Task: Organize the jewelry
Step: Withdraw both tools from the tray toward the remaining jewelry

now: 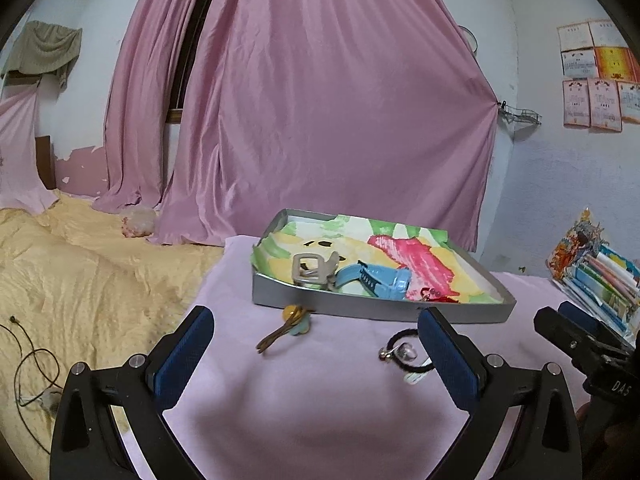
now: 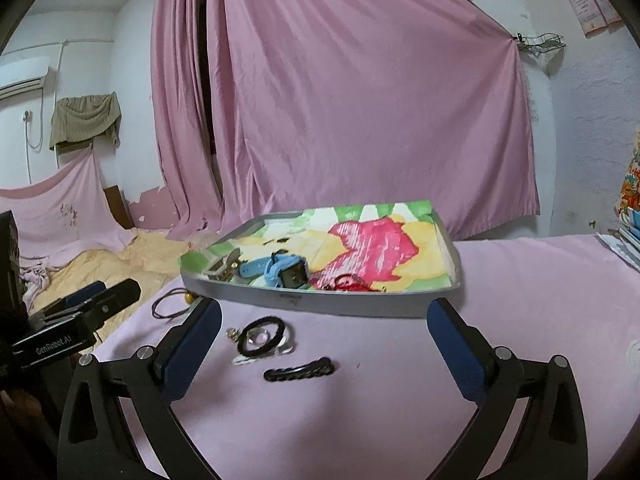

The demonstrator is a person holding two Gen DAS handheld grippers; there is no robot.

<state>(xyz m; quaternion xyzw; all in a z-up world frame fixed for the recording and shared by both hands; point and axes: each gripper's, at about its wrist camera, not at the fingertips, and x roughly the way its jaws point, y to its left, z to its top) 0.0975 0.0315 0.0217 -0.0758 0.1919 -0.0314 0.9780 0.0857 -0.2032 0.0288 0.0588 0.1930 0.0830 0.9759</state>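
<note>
A grey tray (image 1: 360, 312) (image 2: 320, 302) lined with a coloured drawing holds a blue watch (image 1: 376, 278) (image 2: 280, 270), a beige hair claw (image 1: 310, 268) (image 2: 224, 266) and a red string piece (image 1: 434, 294) (image 2: 352, 282). On the pink cloth before it lie a yellow-bead cord necklace (image 1: 286, 326) (image 2: 176, 302), a black hair tie with charms (image 1: 404, 354) (image 2: 262, 338) and a black chain bracelet (image 2: 300, 369). My left gripper (image 1: 316, 360) and my right gripper (image 2: 326, 350) both stand open and empty, low over the cloth in front of the tray.
A yellow quilt (image 1: 80, 272) covers the bed at left, with a cable (image 1: 32, 364) on it. Pink curtains (image 1: 320, 100) hang behind. A stack of books and packets (image 1: 596, 276) sits at the right edge.
</note>
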